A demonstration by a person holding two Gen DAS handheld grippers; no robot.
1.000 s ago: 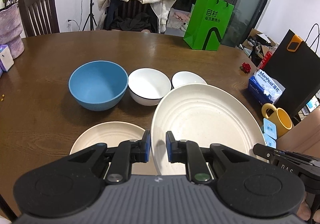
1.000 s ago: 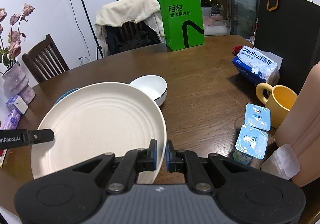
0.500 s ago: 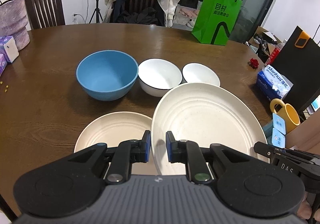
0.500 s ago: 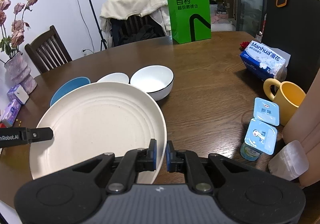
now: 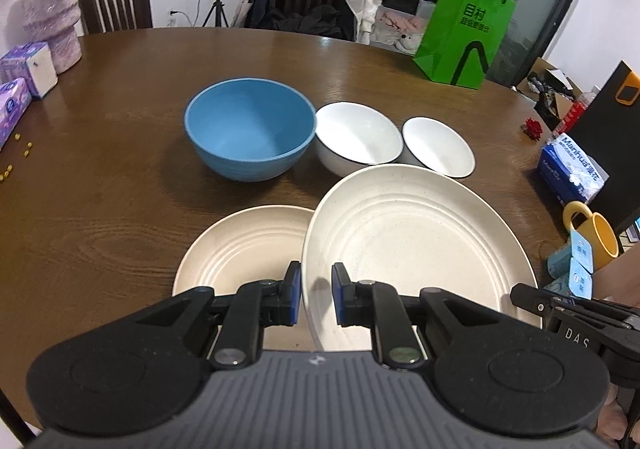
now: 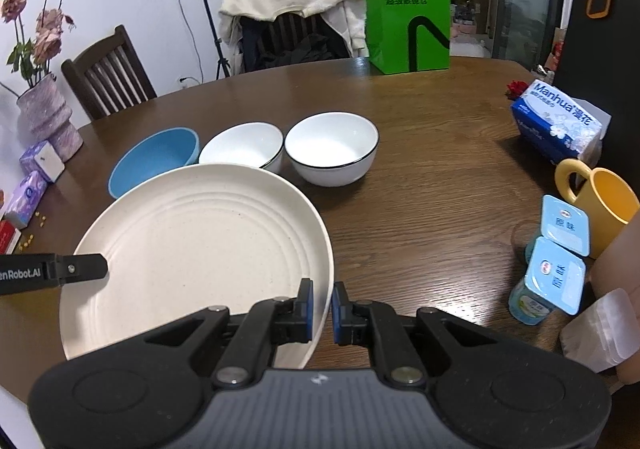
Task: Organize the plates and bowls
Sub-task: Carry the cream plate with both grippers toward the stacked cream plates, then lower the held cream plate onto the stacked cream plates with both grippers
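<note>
A large cream plate [image 5: 412, 245] [image 6: 200, 245] is held above the table, tilted, by both grippers. My left gripper [image 5: 316, 299] is shut on its left rim. My right gripper [image 6: 322, 307] is shut on its right rim. Partly under the large plate's left edge, a smaller cream plate [image 5: 240, 249] lies flat on the table. Beyond them stand a blue bowl [image 5: 250, 133] [image 6: 156, 161] and two white bowls with dark rims [image 5: 358, 135] [image 5: 438, 145], side by side in a row.
A yellow mug [image 6: 600, 201], yogurt cups [image 6: 554, 277] and a blue tissue pack [image 6: 556, 125] sit to the right. At the back stands a green bag [image 6: 408, 13]. A vase [image 5: 50, 17] and purple tissue packs [image 5: 28, 69] are at the left, with chairs behind the round wooden table [image 5: 100, 189].
Both grippers have sunk a little toward the table with the large plate. The bowls and the smaller plate now show more fully beyond and beside it.
</note>
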